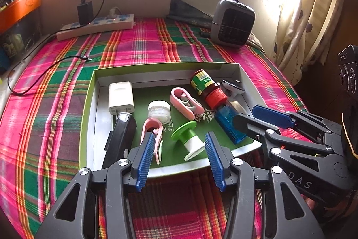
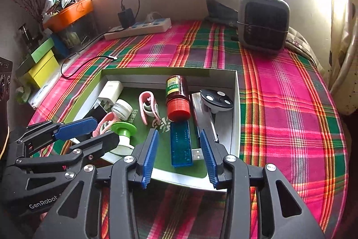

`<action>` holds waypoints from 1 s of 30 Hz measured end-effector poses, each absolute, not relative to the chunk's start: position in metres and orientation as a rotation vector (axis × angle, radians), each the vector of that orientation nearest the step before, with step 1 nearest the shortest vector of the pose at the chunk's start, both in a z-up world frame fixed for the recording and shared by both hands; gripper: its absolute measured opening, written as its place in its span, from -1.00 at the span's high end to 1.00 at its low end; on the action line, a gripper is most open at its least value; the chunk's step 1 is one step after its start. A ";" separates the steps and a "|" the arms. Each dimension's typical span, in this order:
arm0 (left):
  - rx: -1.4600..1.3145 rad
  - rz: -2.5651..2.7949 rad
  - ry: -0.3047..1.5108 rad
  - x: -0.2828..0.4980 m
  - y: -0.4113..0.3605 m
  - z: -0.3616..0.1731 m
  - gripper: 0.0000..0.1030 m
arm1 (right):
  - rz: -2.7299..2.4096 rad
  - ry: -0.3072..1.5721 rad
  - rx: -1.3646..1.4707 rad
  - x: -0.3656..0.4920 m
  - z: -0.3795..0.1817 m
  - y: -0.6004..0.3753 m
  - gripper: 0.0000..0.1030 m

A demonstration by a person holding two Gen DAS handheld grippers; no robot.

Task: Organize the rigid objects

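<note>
Left gripper: jaws spread, nothing pinched, poised over the near rim of the tray; the green-and-white spool lies just beyond its fingertips. Right gripper: jaws parted, pads clear of the blue USB stick, which lies flat in the tray between them. Brown bottle with red cap lies on its side beyond the stick. Tray rests on the plaid cloth.
</note>
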State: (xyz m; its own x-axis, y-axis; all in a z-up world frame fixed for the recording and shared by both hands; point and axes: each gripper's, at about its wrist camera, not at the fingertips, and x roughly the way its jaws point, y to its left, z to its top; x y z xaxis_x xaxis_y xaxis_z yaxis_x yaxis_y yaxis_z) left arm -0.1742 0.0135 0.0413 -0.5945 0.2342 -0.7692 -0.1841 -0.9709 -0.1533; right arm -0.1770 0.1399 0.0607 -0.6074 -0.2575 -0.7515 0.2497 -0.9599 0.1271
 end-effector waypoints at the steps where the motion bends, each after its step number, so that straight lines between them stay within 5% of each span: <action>1: -1.271 2.613 -0.086 -0.173 0.013 0.042 0.09 | -2.589 -0.014 1.211 -0.176 0.061 0.140 0.21; 30: -1.319 2.761 -0.043 -0.095 -0.001 0.035 0.09 | -2.667 -0.012 1.197 -0.101 0.058 0.130 0.21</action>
